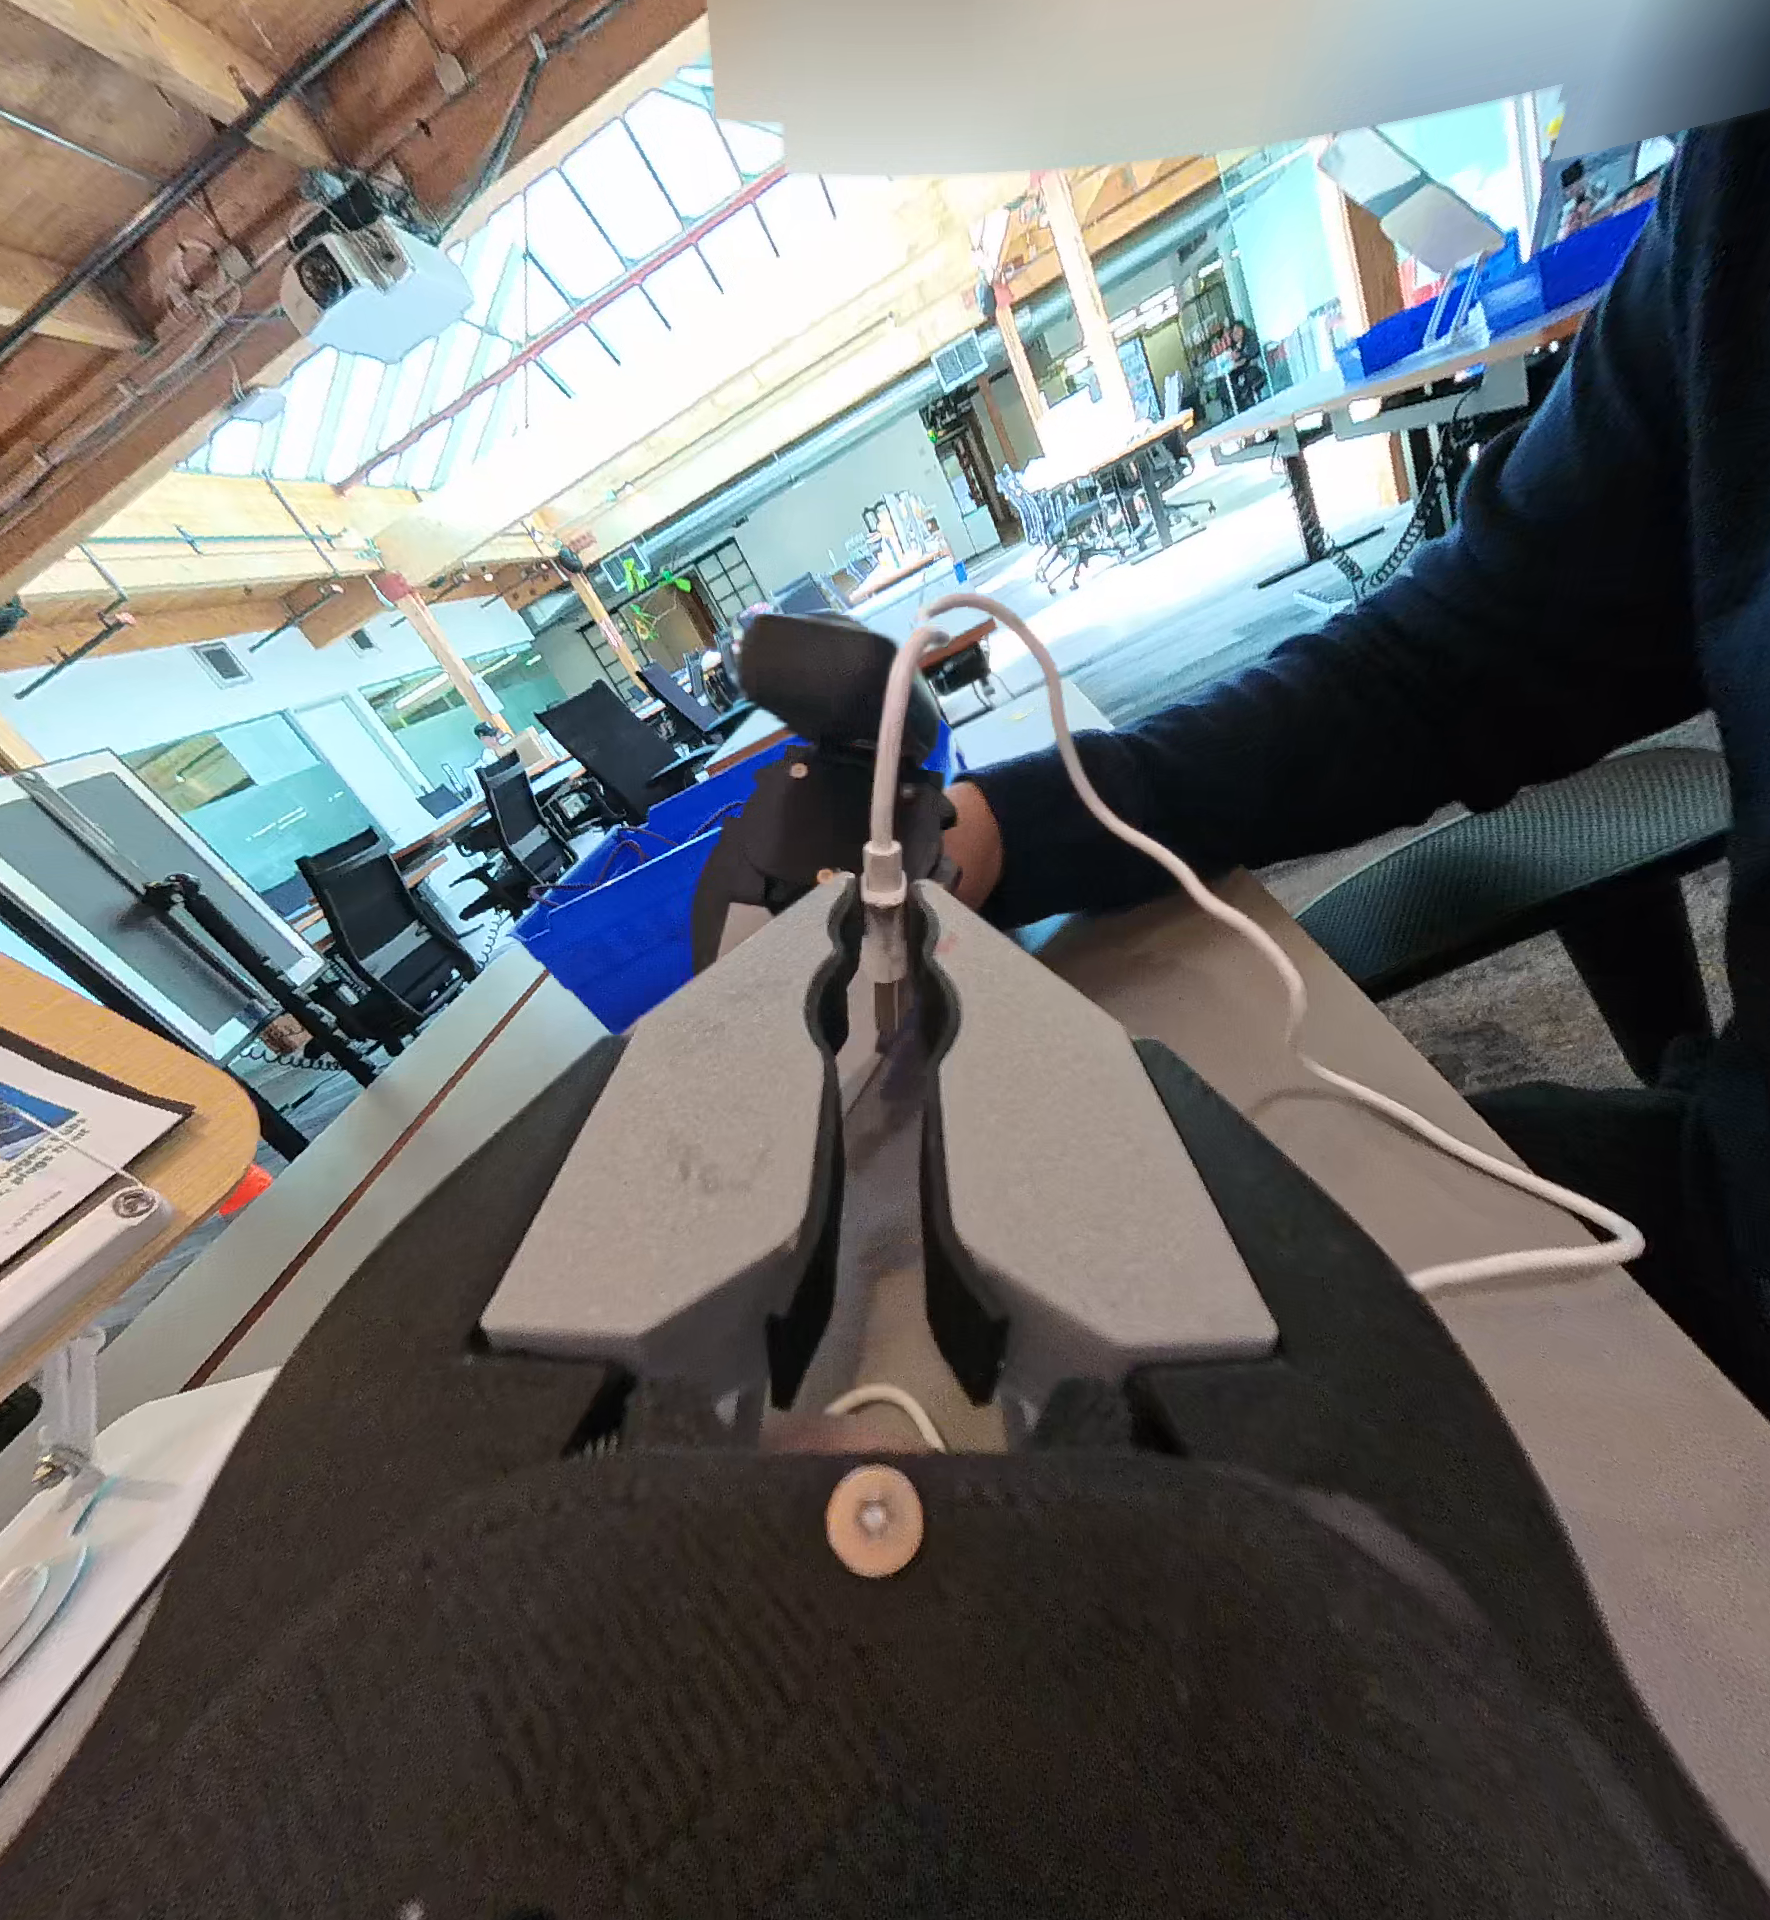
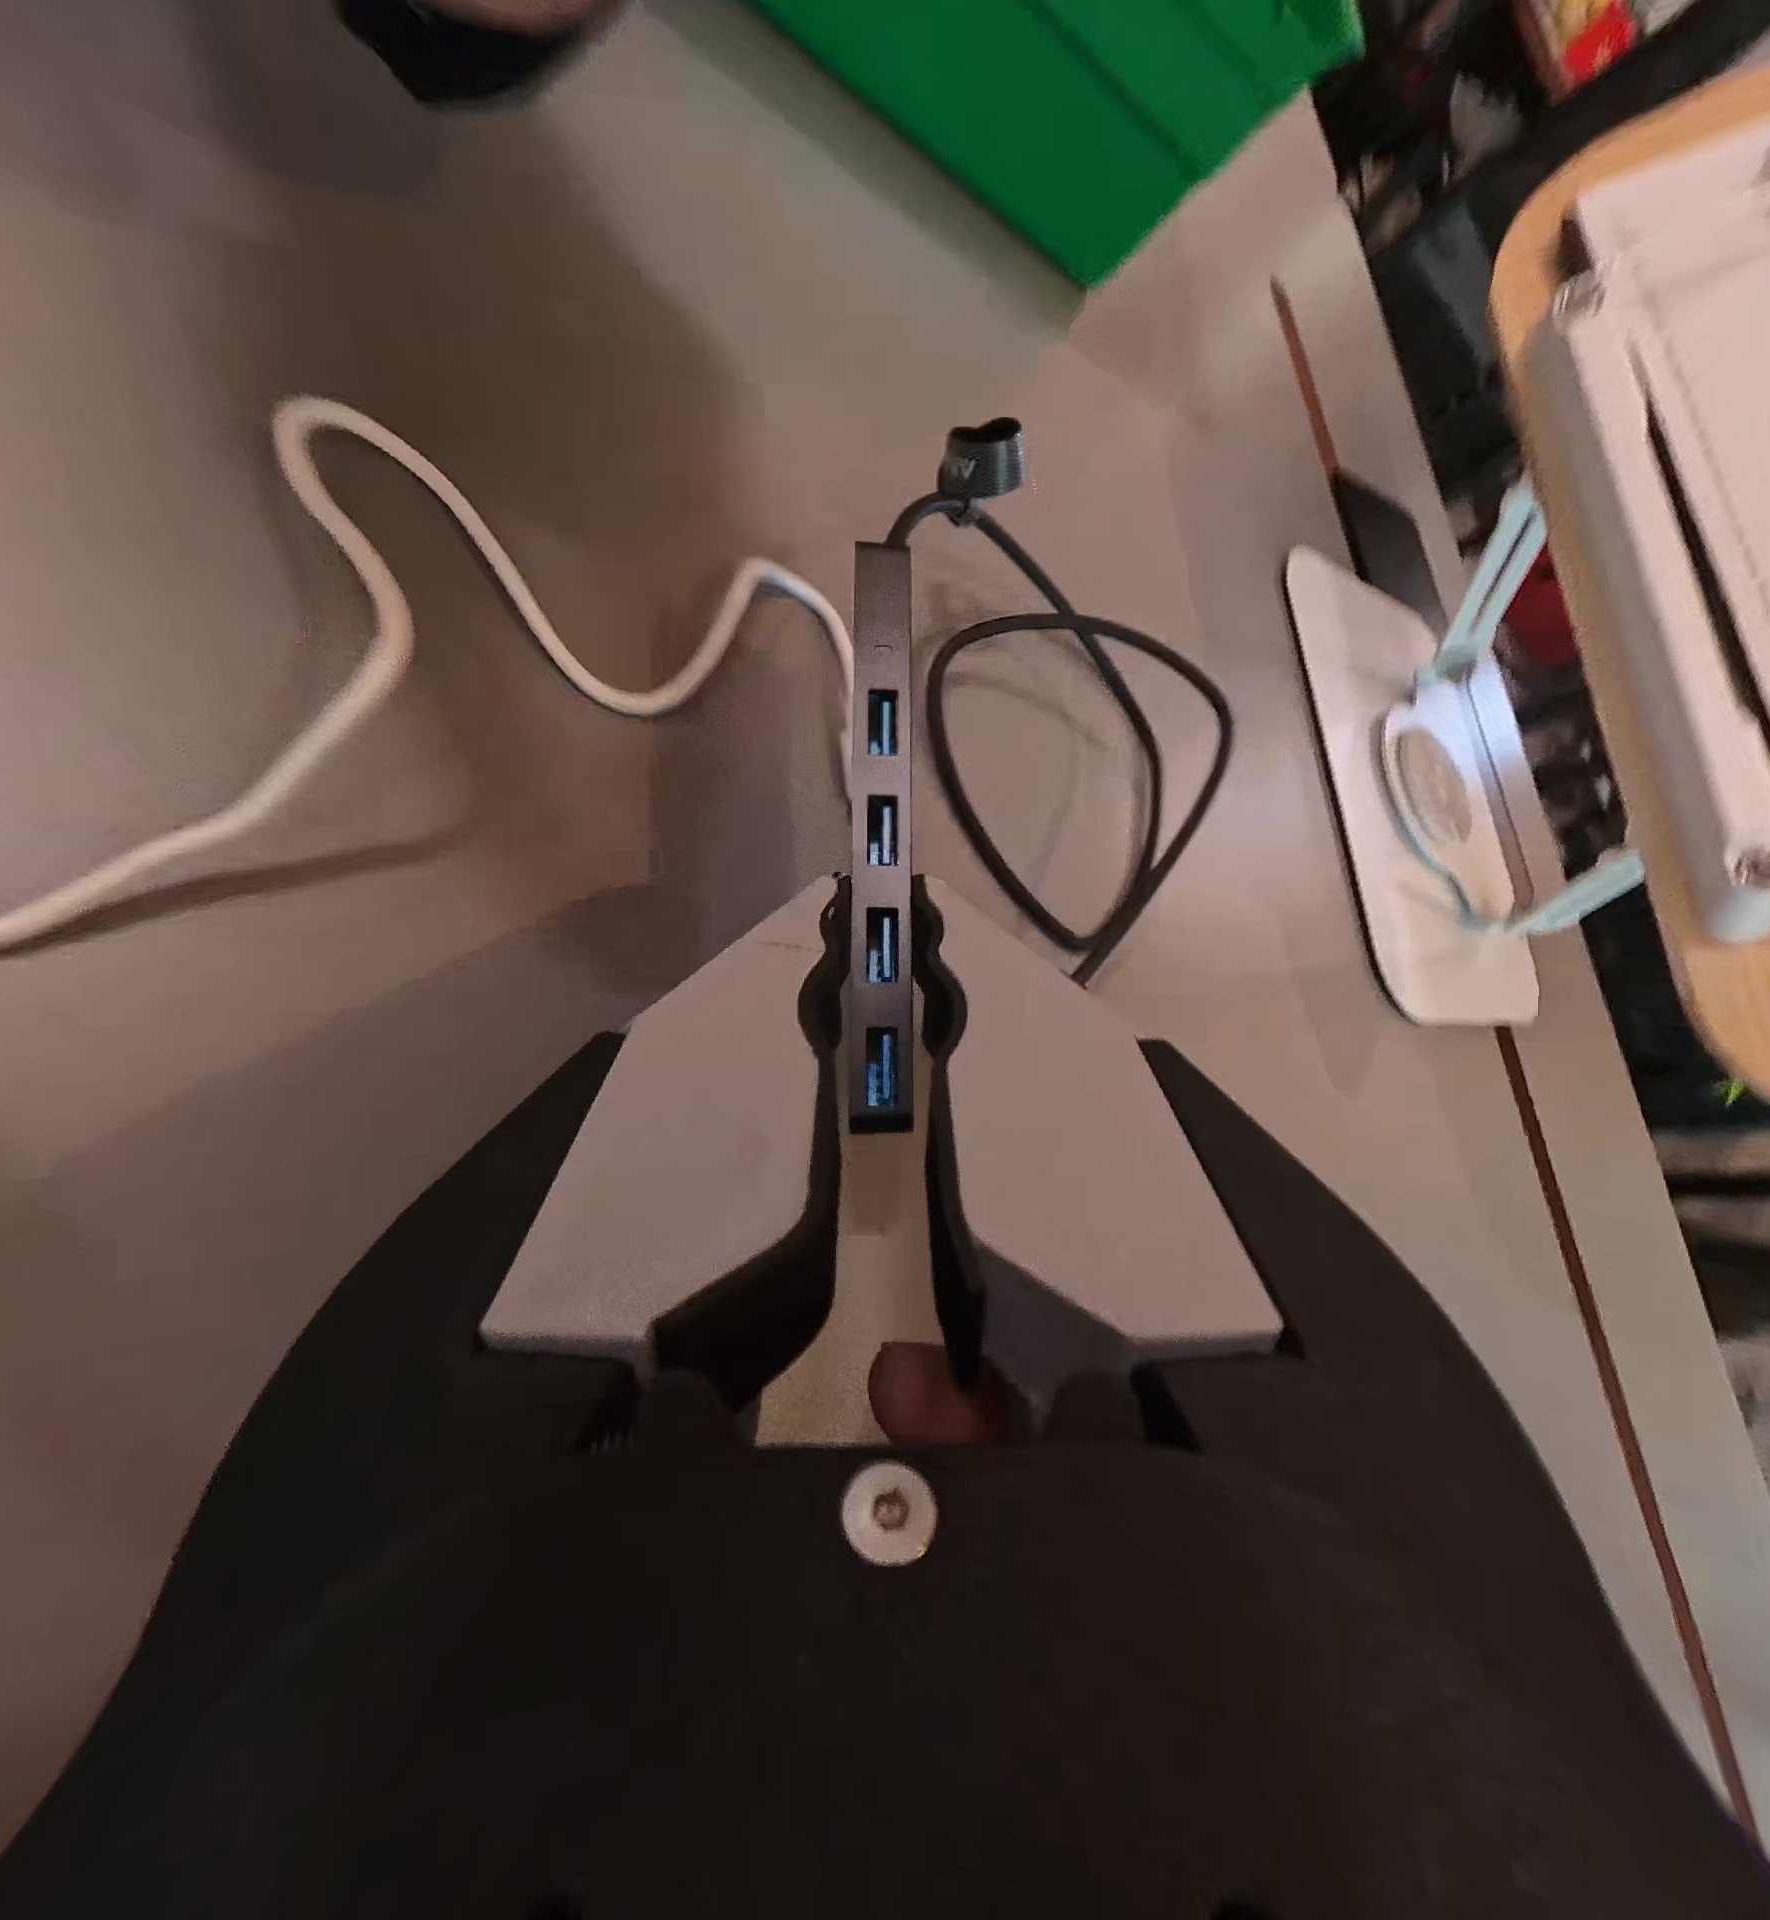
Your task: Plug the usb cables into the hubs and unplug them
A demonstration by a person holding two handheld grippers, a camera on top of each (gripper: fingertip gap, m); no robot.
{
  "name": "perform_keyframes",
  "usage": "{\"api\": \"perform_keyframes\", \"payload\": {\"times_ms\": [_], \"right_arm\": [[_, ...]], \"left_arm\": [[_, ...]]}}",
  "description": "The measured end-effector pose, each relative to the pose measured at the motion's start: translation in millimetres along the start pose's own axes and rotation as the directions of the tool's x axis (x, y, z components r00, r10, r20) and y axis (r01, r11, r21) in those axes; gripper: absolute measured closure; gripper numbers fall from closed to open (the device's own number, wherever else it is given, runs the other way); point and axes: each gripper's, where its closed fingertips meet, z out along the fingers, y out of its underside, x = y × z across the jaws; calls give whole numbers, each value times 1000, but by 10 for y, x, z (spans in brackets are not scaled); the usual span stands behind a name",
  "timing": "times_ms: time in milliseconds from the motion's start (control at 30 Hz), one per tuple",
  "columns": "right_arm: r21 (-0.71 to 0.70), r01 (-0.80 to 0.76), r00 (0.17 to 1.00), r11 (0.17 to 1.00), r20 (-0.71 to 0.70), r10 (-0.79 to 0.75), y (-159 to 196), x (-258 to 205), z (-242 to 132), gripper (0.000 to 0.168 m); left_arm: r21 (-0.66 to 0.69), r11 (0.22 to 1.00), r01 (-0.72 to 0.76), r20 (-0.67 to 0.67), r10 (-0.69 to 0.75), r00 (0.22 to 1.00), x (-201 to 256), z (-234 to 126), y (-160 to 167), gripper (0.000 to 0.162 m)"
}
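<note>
In the left wrist view my left gripper [image 1: 882, 902] is shut on the white plug [image 1: 882, 871] of a white USB cable [image 1: 1161, 862]. The plug's metal tip points back toward the camera, and the cable loops up and then down onto the grey table [image 1: 1629, 1475]. The right gripper [image 1: 819, 769] shows just beyond it, held by a hand. In the right wrist view my right gripper [image 2: 881, 896] is shut on a dark USB hub [image 2: 882, 623], held on edge with its row of several blue ports facing the camera and all empty. The hub's black cable [image 2: 1151, 769] coils to its right. The white cable [image 2: 341, 582] lies on the table to its left.
A blue bin [image 1: 632, 935] stands behind the left gripper and a green bin [image 2: 1047, 125] at the table's far side. A white stand base [image 2: 1380, 831] carries a wooden board with a printed sheet [image 1: 19, 1153]. A person's dark sleeve [image 1: 1432, 665] reaches in from the right. Left tips to right tips: about 15 centimetres.
</note>
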Motion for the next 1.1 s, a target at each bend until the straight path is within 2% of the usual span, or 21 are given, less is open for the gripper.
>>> {"api": "perform_keyframes", "payload": {"times_ms": [100,200,333,500,600,800,933,1000,1100], "right_arm": [[83,21,999,996,34,-24,-203,-95,-62,161],[138,-45,990,989,142,25,-350,-242,-103,161],[140,-86,979,986,196,57,-422,-320,-96,160],[139,-115,970,984,229,81,-440,-352,-107,161],[133,-162,957,978,264,123,-428,-371,-84,160],[-1,-123,956,992,267,119,-187,-458,88,160],[-20,-184,938,983,296,182,-164,-447,95,160],[-15,-201,933,979,302,196,-162,-448,111,157],[-27,-199,929,980,312,197,-140,-499,182,143]], "left_arm": [[39,997,70,2,-70,998,-64,-23,-36,158],[6,981,193,0,-193,981,-140,-13,70,158],[-30,948,316,7,-316,949,-215,32,151,158],[-136,915,380,53,-376,925,-268,39,377,158],[-148,899,411,89,-402,911,-320,38,433,158],[-125,899,420,72,-414,907,-321,9,417,158],[-135,896,423,62,-418,906,-290,36,459,158],[-137,894,426,64,-422,905,-288,46,472,158],[-124,890,439,54,-436,898,-277,54,452,158]]}}
